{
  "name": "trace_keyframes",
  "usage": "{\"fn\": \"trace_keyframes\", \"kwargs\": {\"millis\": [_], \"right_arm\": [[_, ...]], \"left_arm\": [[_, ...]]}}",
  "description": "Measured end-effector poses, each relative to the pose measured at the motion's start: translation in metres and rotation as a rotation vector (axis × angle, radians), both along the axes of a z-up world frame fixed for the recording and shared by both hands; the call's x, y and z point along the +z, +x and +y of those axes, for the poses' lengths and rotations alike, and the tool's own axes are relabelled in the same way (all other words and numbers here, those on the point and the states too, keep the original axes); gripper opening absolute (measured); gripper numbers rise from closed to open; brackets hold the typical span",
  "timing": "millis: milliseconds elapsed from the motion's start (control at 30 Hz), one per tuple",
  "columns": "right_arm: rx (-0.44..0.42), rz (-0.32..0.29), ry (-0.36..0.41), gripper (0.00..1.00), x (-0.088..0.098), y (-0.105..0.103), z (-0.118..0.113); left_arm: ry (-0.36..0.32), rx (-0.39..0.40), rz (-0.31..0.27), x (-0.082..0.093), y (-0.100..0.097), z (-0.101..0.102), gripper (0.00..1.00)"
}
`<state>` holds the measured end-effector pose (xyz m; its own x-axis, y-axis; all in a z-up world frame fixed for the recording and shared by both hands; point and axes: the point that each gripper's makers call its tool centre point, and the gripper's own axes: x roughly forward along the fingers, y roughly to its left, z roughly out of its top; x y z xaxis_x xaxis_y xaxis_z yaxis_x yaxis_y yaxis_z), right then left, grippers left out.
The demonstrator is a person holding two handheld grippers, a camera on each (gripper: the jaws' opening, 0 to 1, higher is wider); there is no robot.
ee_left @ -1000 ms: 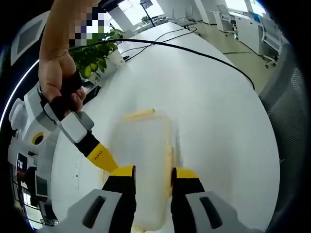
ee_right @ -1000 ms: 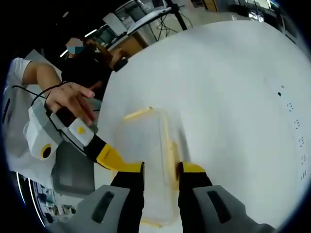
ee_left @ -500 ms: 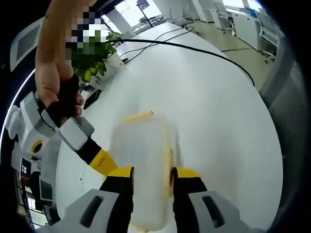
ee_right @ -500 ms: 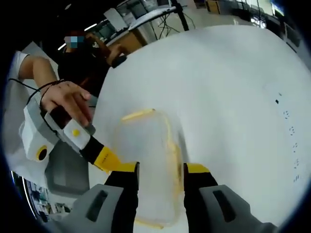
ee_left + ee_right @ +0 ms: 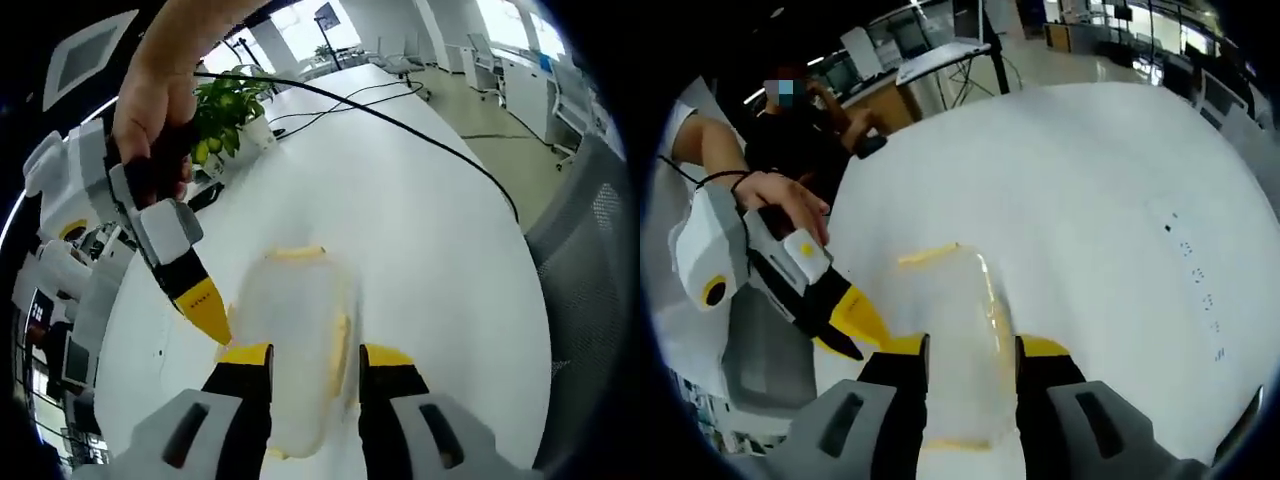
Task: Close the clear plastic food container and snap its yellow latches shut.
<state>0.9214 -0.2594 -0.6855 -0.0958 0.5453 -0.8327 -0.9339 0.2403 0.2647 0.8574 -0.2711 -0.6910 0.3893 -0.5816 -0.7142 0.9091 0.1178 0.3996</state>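
A broad white table carries a clear plastic food container, its lid down and its yellow latches showing along the edges, as a person works over it with a handheld gripper in each hand. In the left gripper view, the left gripper stands with its yellow-tipped jaws set a little apart over the near end of the container, nothing held between them, while the other gripper, held in a hand, points its yellow tip at the box's side. In the right gripper view, the right gripper likewise straddles the container with its jaws narrowly parted and holding nothing, the opposite gripper reaching in from the side. A black cable crosses the far tabletop, and a potted plant stands near the edge.
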Motion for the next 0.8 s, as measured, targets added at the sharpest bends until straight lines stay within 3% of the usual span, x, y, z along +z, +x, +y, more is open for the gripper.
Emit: {"fn": "trace_keyframes", "kwargs": {"millis": [333,567,800], "right_arm": [[-0.07,-0.091,0.046,0.3,0.012,-0.008,-0.014],[-0.188,-0.234,0.125,0.31,0.019,-0.003,-0.021],[-0.292,-0.315,0.175,0.32,0.01,-0.023,-0.032]], "left_arm": [[-0.008,0.056,0.008,0.003,0.003,0.014,0.26],[-0.076,0.147,0.063,0.001,0.009,0.024,0.26],[-0.131,0.205,0.07,0.002,0.018,0.037,0.27]]}}
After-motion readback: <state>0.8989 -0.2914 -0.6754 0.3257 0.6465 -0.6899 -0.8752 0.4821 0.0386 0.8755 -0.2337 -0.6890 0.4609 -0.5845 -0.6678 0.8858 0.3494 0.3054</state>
